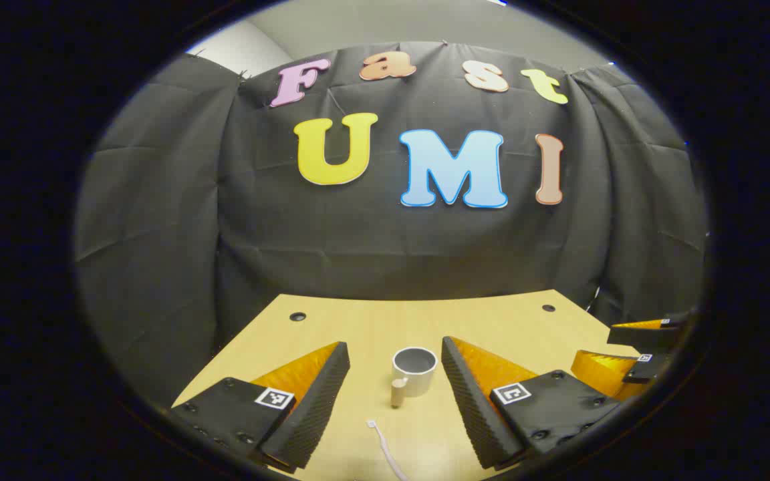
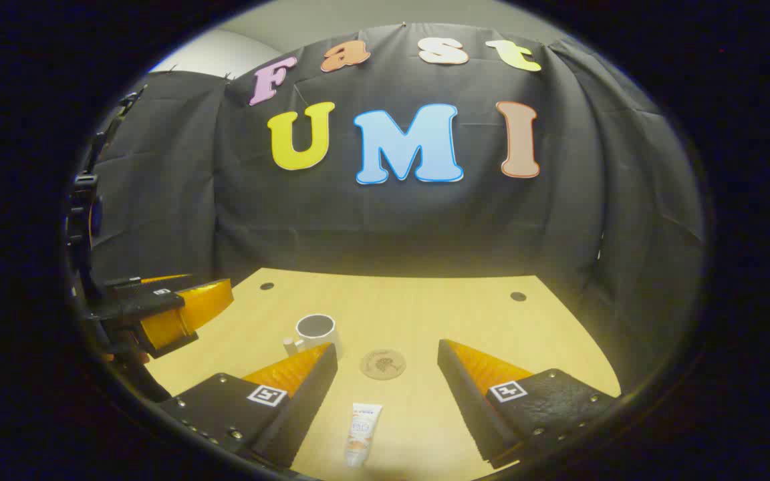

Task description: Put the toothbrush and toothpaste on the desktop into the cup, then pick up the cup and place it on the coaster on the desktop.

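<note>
Toothbrush lies flat on the worktop, just in front of the left gripper, bristle end toward the cup. Cup stands upright and empty beyond it, handle facing the camera. Toothpaste lies flat in the right gripper view, cap end near, between the right gripper fingers' line of sight. Coaster sits bare just beyond the tube, to the right of the cup and apart from it.

Fingers: both pairs are spread wide, nothing between them, both hovering above the worktop. Right gripper also shows at the right edge of the left gripper view, left one at the left edge of the right gripper view.

My read: nothing is in the cup yet, so the step in hand is the first pickup. Notes for doing it well:
- Brush is thin and flat on the wood. Come down steep and straddle the handle across its width, not along it.
- Grab mid-handle or toward the tail so the head end can tip down into the cup.
- Cup is light and free-standing; drop the brush in from above, don't nudge the rim.
- Tube is soft. Pinch near the cap shoulder, where it should be stiffer, and insert it upright.
- Keep the idle gripper clear of the cup's approach path.
</note>
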`<state>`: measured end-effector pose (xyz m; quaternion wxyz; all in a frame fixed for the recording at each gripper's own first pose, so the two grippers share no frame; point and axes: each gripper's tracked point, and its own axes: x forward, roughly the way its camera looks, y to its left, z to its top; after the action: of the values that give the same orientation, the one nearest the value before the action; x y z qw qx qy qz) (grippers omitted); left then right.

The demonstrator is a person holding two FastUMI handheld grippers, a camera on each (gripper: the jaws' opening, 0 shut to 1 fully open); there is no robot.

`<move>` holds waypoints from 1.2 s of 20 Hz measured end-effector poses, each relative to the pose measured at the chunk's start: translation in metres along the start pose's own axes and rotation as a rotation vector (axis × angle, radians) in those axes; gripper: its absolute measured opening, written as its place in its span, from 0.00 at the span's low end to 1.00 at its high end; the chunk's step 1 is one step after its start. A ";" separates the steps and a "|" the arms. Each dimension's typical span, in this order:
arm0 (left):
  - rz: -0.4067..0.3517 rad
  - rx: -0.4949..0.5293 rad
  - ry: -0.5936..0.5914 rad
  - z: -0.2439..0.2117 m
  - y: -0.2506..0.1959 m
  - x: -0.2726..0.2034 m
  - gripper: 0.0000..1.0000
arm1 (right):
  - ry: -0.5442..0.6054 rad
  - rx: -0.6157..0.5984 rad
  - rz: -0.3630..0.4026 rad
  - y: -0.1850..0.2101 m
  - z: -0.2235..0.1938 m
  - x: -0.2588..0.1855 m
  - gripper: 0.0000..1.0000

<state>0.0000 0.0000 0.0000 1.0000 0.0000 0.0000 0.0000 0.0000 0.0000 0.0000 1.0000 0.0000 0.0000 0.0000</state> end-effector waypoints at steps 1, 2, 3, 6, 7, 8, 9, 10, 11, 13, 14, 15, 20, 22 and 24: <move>0.001 -0.002 0.006 -0.003 0.001 0.001 1.00 | 0.005 0.003 0.003 0.001 -0.001 0.001 0.94; 0.002 -0.003 0.010 -0.004 0.001 0.001 1.00 | 0.007 0.003 0.005 0.002 -0.003 0.001 0.94; 0.001 -0.005 0.013 -0.005 0.001 0.001 1.00 | 0.007 0.002 0.006 0.003 -0.002 0.001 0.94; -0.001 -0.004 0.016 -0.009 0.003 0.001 1.00 | 0.012 0.001 0.010 0.006 -0.004 0.003 0.94; -0.001 -0.004 0.020 -0.010 0.003 0.001 1.00 | 0.018 0.002 0.012 0.007 -0.007 0.004 0.94; -0.001 -0.003 0.024 -0.012 0.004 0.001 1.00 | 0.026 0.000 0.010 0.008 -0.008 0.004 0.94; 0.002 -0.002 0.026 -0.013 0.005 0.001 1.00 | 0.032 0.000 0.009 0.008 -0.011 0.004 0.94; 0.002 -0.003 0.027 -0.014 0.006 0.000 1.00 | 0.035 0.003 0.012 0.009 -0.011 0.004 0.94; 0.000 -0.004 0.029 -0.015 0.006 0.000 1.00 | 0.037 0.006 0.014 0.010 -0.013 0.004 0.94; -0.003 -0.006 0.037 -0.018 0.006 -0.001 1.00 | 0.044 0.006 0.017 0.011 -0.016 0.005 0.94; -0.003 -0.007 0.044 -0.020 0.007 0.000 1.00 | 0.056 0.003 0.021 0.013 -0.019 0.005 0.94; -0.004 -0.008 0.051 -0.023 0.007 -0.001 1.00 | 0.067 0.000 0.022 0.013 -0.022 0.006 0.94; -0.008 -0.016 0.121 -0.052 0.010 0.003 0.92 | 0.130 -0.002 0.036 0.021 -0.041 0.009 0.94; -0.005 -0.020 0.150 -0.065 0.011 0.005 0.92 | 0.158 -0.002 0.039 0.021 -0.049 0.009 0.95; -0.003 -0.022 0.174 -0.076 0.014 0.006 0.93 | 0.185 0.005 0.042 0.023 -0.057 0.010 0.95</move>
<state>0.0060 0.0143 -0.0762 0.9961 -0.0110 0.0871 -0.0015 0.0098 0.0231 -0.0571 0.9955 0.0023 0.0921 0.0210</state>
